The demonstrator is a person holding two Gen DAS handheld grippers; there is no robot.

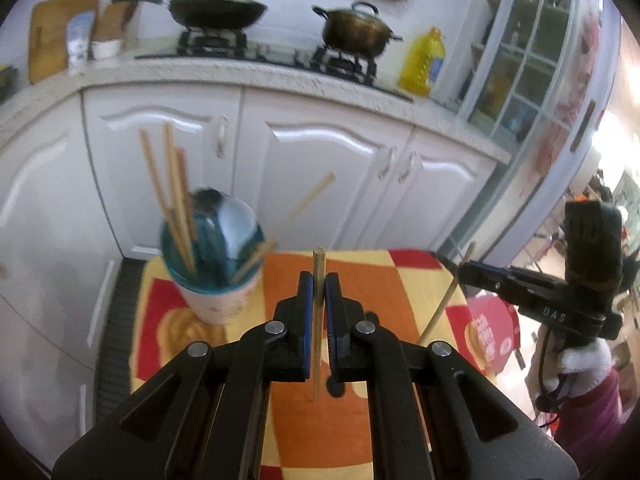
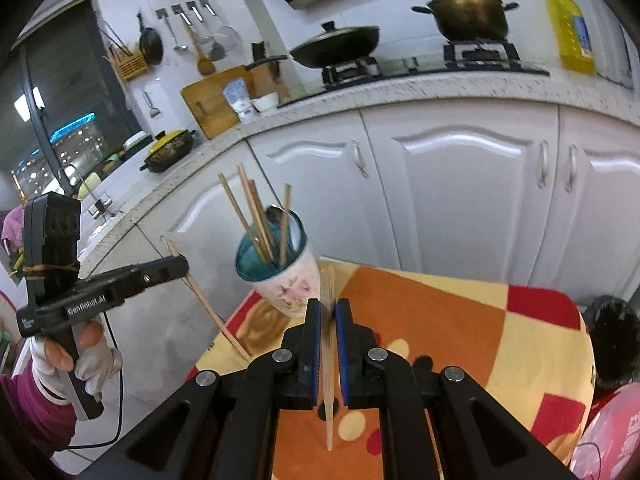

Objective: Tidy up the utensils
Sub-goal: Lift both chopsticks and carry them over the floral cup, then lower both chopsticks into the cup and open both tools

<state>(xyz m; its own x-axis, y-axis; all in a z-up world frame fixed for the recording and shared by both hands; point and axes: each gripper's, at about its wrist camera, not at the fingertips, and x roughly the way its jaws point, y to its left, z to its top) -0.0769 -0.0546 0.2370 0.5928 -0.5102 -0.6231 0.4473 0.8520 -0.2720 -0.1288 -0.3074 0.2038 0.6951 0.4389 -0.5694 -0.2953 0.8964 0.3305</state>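
A floral cup [image 1: 218, 300] with a teal inside stands on the far left of the patterned tablecloth [image 1: 360, 280]; it holds several wooden chopsticks and a spoon. My left gripper [image 1: 319, 278] is shut on one upright chopstick [image 1: 319, 258], raised above the cloth. In the right wrist view the same cup [image 2: 286, 284] sits just ahead and left of my right gripper [image 2: 328, 303], which is shut on another chopstick [image 2: 328, 400]. Each gripper also shows in the other's view, gripping its stick: the right gripper [image 1: 456, 266] and the left gripper [image 2: 182, 264].
White cabinets [image 1: 320, 168] and a speckled counter [image 1: 240, 72] run behind the small table. A wok [image 1: 218, 10], a pot [image 1: 356, 30] and a yellow oil bottle [image 1: 424, 62] stand on it. A black bag [image 2: 612, 340] lies to the table's right.
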